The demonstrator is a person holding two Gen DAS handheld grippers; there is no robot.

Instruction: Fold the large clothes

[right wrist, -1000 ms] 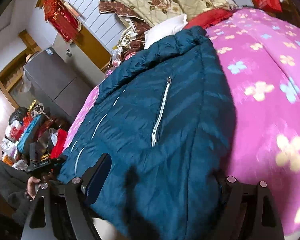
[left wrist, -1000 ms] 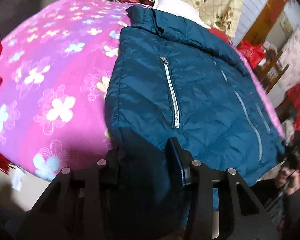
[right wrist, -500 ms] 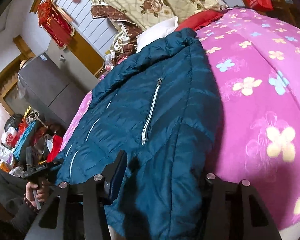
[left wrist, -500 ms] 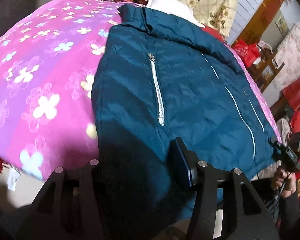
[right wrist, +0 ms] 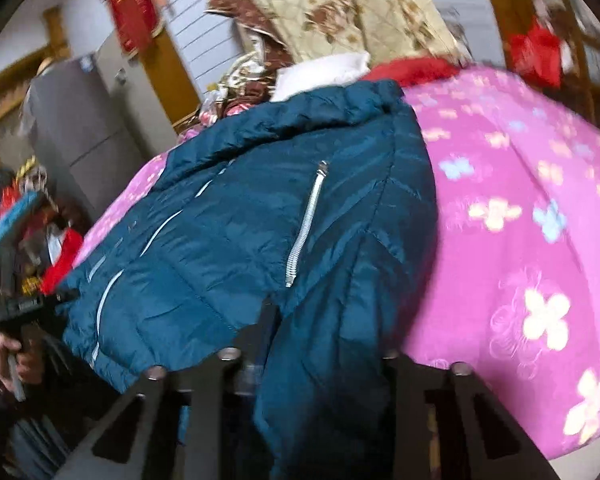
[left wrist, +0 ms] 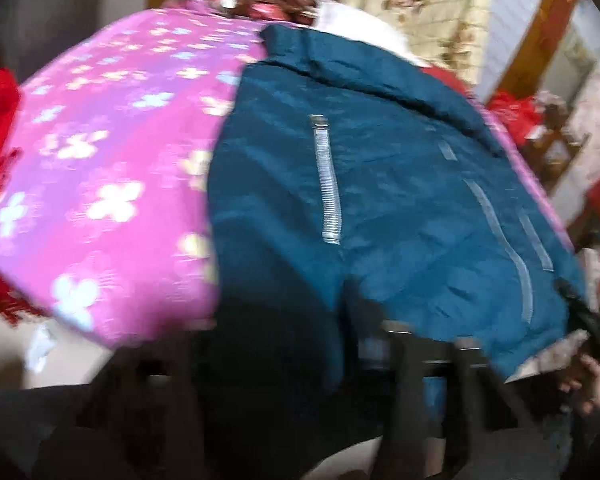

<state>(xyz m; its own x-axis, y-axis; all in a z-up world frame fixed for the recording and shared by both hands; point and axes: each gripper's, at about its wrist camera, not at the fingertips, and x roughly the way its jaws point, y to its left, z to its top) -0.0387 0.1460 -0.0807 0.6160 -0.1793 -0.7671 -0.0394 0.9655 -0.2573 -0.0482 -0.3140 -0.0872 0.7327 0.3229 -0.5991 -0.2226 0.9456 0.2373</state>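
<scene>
A dark teal padded jacket [left wrist: 380, 184] lies spread on a pink flowered blanket [left wrist: 112, 176], collar at the far end, silver pocket zipper [left wrist: 329, 192] showing. It also shows in the right wrist view [right wrist: 260, 232]. My left gripper [left wrist: 284, 344] is shut on the jacket's near hem, with fabric bunched between its fingers. My right gripper [right wrist: 324, 328] is shut on the hem at the jacket's other near corner. Both views are blurred by motion.
The pink blanket [right wrist: 520, 240] covers the bed. Pillows and a floral quilt [right wrist: 340, 8] pile at the head. A grey cabinet [right wrist: 68, 128] and cluttered red items [left wrist: 516, 116] stand beside the bed. The other gripper and a hand [right wrist: 16, 332] show at each view's edge.
Both grippers have closed from wide open onto the jacket's near hem. The hem is now lifted and bunched, and both cameras are moving.
</scene>
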